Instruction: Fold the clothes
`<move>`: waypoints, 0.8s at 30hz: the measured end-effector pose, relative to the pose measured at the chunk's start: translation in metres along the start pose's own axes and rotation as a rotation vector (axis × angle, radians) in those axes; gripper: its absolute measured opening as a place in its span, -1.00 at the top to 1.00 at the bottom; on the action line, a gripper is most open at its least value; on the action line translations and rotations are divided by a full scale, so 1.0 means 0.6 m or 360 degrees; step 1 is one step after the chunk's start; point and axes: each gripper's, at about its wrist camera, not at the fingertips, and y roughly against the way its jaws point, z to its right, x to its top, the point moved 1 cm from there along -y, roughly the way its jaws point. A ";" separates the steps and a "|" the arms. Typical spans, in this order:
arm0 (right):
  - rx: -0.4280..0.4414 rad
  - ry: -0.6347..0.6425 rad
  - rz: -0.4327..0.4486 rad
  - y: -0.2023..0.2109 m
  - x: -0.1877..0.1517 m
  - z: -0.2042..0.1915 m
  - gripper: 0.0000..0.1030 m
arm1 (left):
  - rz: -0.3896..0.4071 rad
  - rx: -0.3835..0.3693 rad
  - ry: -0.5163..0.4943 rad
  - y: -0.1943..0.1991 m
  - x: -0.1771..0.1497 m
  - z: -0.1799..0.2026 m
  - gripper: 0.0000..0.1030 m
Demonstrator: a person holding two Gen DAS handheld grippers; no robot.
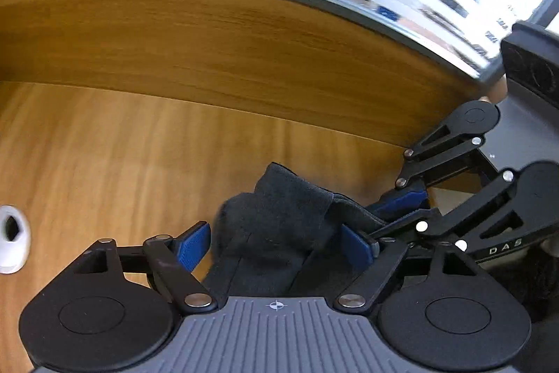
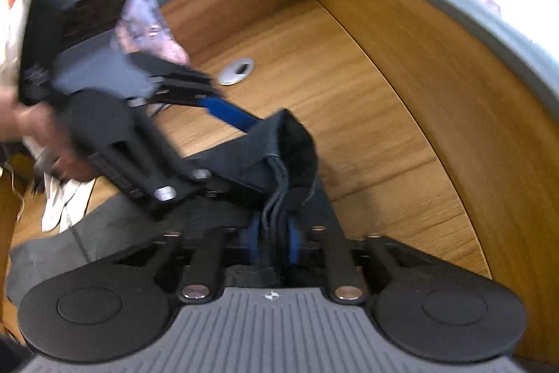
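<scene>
surroundings: wooden table (image 1: 122, 145) bounded at the back by a raised wooden wall (image 1: 209, 34); one white cable grommet (image 1: 10, 243) set in the table surface, well left of the cloth.
obstruction: in the right wrist view the left gripper (image 2: 241, 117) crosses in front of the table and hides part of the garment.
garment: one dark garment (image 1: 279, 208), bunched and lifted above the table, held between both grippers.
left gripper: (image 1: 276, 240) jaws spread wide; dark cloth lies between the blue pads (image 1: 194, 247); whether it is gripped cannot be told.
right gripper: (image 2: 274, 233) jaws nearly together, pinching a bunched seam of the garment.
other cloth: white fabric (image 2: 59, 201) at the table's near left edge, blurred.
count: two grippers, one dark garment, one grommet.
</scene>
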 end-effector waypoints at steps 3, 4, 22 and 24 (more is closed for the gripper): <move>-0.0007 0.0067 0.0035 0.026 -0.014 -0.017 0.73 | 0.0025 -0.0137 0.0098 0.018 -0.017 0.008 -0.09; -0.0001 0.0090 0.0044 0.034 -0.019 -0.023 0.73 | 0.0035 -0.0159 0.0115 0.025 -0.024 0.014 0.14; -0.0135 0.0308 -0.0009 0.100 0.072 -0.021 0.26 | 0.0236 -0.0036 0.0258 0.167 -0.139 0.179 0.59; -0.0176 0.0263 -0.0081 0.059 0.078 -0.020 0.09 | 0.0243 -0.0022 0.0288 0.172 -0.150 0.188 0.59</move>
